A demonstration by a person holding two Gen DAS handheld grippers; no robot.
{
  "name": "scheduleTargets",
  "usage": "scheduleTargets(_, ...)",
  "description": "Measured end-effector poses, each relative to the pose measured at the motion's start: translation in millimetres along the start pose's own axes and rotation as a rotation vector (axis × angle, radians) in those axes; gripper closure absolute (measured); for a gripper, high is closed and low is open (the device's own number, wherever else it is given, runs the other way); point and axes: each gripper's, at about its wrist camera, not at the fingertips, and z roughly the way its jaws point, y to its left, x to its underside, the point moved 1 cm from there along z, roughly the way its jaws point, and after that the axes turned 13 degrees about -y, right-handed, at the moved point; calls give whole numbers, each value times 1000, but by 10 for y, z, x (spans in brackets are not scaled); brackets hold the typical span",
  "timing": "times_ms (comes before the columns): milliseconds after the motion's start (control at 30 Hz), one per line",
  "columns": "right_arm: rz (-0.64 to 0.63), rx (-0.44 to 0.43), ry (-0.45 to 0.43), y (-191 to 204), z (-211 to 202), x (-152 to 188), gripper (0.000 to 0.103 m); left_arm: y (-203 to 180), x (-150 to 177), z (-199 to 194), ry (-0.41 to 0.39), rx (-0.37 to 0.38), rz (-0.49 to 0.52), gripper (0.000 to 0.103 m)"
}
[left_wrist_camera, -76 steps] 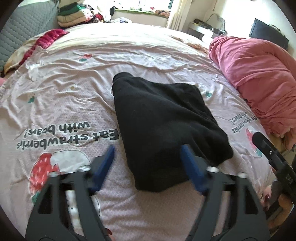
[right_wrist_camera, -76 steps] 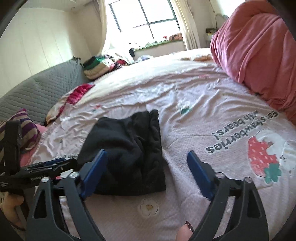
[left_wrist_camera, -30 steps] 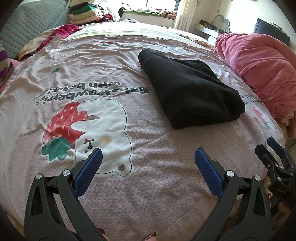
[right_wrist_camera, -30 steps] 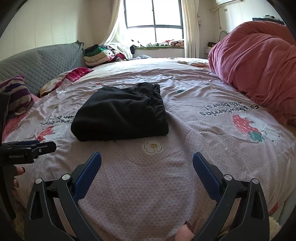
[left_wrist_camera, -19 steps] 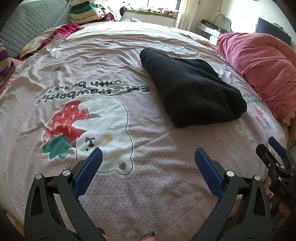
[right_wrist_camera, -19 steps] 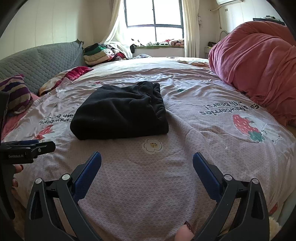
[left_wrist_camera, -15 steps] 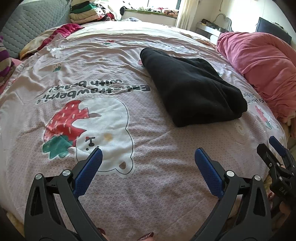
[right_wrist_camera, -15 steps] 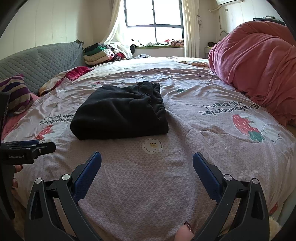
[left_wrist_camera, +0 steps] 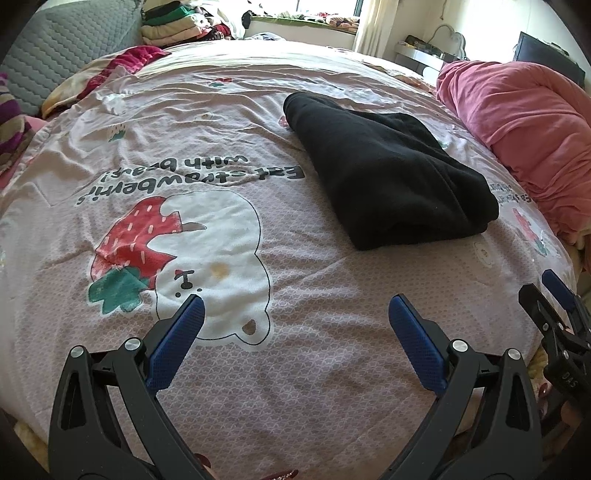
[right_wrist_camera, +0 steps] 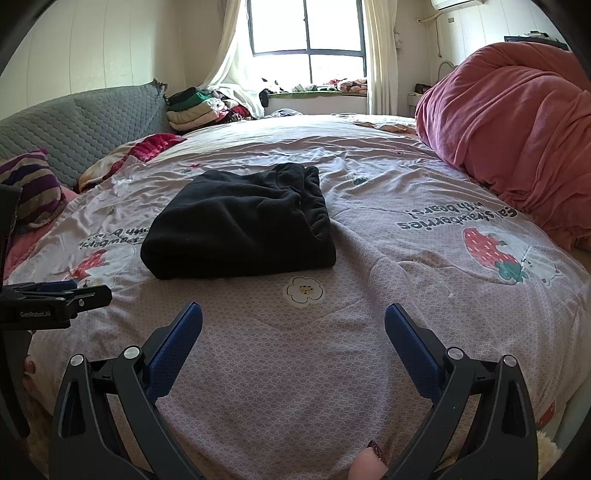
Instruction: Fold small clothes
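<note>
From the left wrist view, my left gripper has its jaws wide, holding nothing, as 0.5 s ago. The folded black garment lies on the bed sheet, unmoved, well ahead and to the right.

From the right wrist view, my right gripper is also wide and empty, and the garment stays ahead-left.

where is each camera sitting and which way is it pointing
Left wrist: rides the left gripper at the bed's near edge, looking across the bedsheet at the folded black garment; own open jaws show, and the right gripper.
Right wrist: rides the right gripper, facing the window; open jaws, a fingertip, the left gripper.
Both share the garment, sheet and pink duvet.
</note>
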Motion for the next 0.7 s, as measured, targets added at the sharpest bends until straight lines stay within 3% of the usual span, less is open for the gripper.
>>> scheduleTargets(700, -2, 0, -2, 0, -14, -11, 5, -3, -5, -5, 0, -13, 13, 9)
